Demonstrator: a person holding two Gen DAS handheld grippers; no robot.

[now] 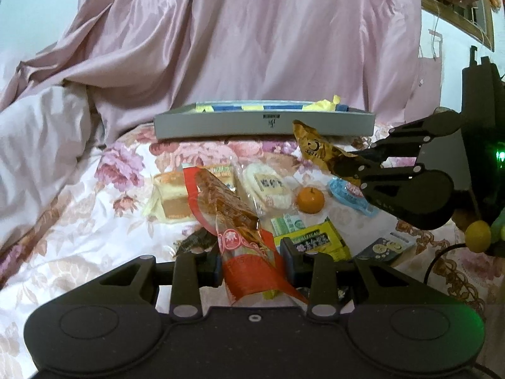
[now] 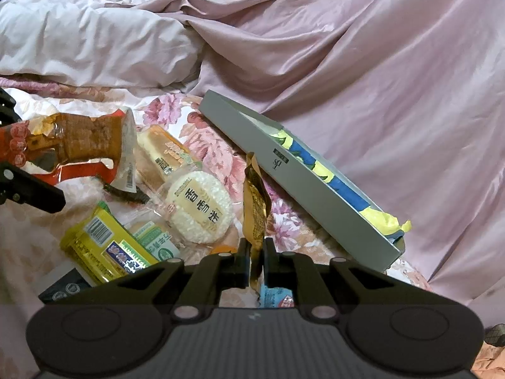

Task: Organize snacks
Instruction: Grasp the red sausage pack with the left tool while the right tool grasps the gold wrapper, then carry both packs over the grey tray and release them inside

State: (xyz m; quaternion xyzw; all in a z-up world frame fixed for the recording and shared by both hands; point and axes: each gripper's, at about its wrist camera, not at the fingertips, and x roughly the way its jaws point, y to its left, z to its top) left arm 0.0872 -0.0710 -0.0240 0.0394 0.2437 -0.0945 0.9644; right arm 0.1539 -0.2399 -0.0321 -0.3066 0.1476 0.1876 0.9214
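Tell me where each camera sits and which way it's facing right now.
Left wrist: on the left gripper, shut on the red packet, facing the grey tray; the right gripper shows at right.
Right wrist: on the right gripper, shut on the gold packet, tray ahead-right.
Shared: tray, both packets, rice cake.

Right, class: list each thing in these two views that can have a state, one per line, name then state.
left gripper: shut on the red snack packet
right gripper: shut on the gold wrapper
red snack packet: sealed, lifted off the bed
gold wrapper: held upright, off the bed
grey tray: open-topped, lying on the bed, blue and yellow lining inside
round rice cake: wrapped, lying flat
orange: unpeeled, resting on the bed
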